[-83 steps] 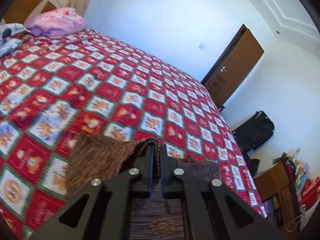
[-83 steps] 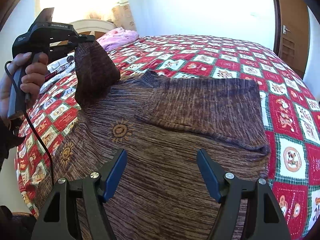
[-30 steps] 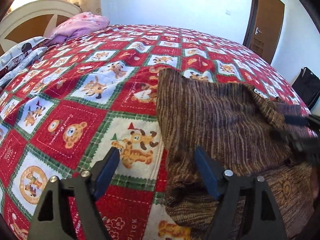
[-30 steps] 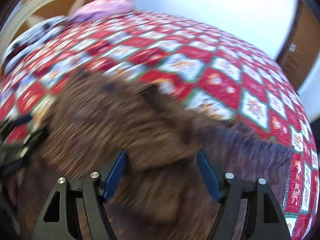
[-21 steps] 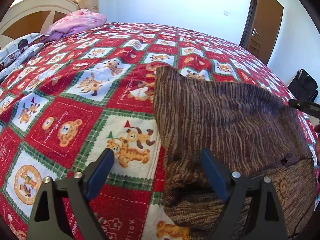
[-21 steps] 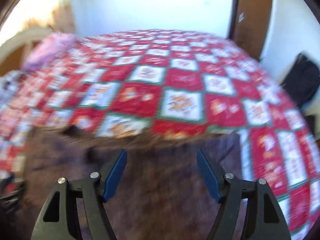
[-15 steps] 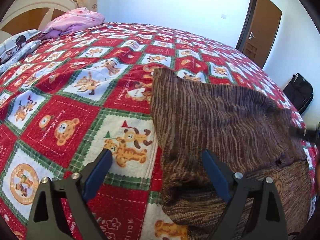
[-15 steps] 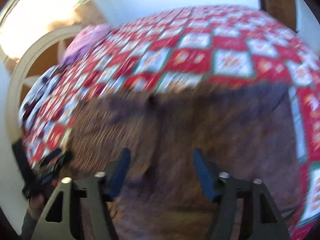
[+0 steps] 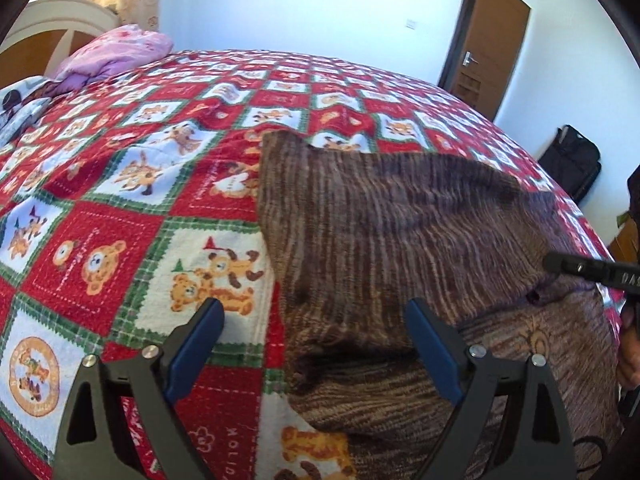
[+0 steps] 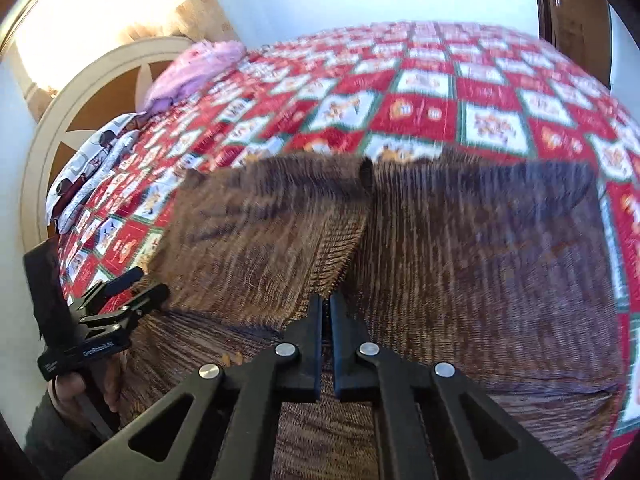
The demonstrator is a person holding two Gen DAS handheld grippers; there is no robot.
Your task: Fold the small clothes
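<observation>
A brown striped knit sweater (image 9: 400, 220) lies on the red patchwork bedspread (image 9: 120, 208), both sleeves folded in across its body. In the right wrist view the two sleeves (image 10: 480, 260) meet in a seam down the middle. My right gripper (image 10: 326, 300) is shut at the lower end of that seam, pinching the cuff of the left-hand sleeve; its tip (image 9: 550, 260) shows at the right of the left wrist view. My left gripper (image 9: 314, 308) stands wide open just above the sweater's left edge with nothing pinched, also seen as the left gripper (image 10: 120, 292).
A pink pillow (image 9: 116, 50) and patterned bedding lie by the round headboard (image 10: 80, 92). A brown door (image 9: 496, 48) and a black bag (image 9: 572, 164) stand beyond the bed's far side. A person's hand (image 10: 68, 392) holds the left gripper.
The right gripper swung across the sweater and its jaws went from wide open to shut at the sleeve cuff. The left gripper, which earlier let go of the sleeve, opened slightly wider and stayed put.
</observation>
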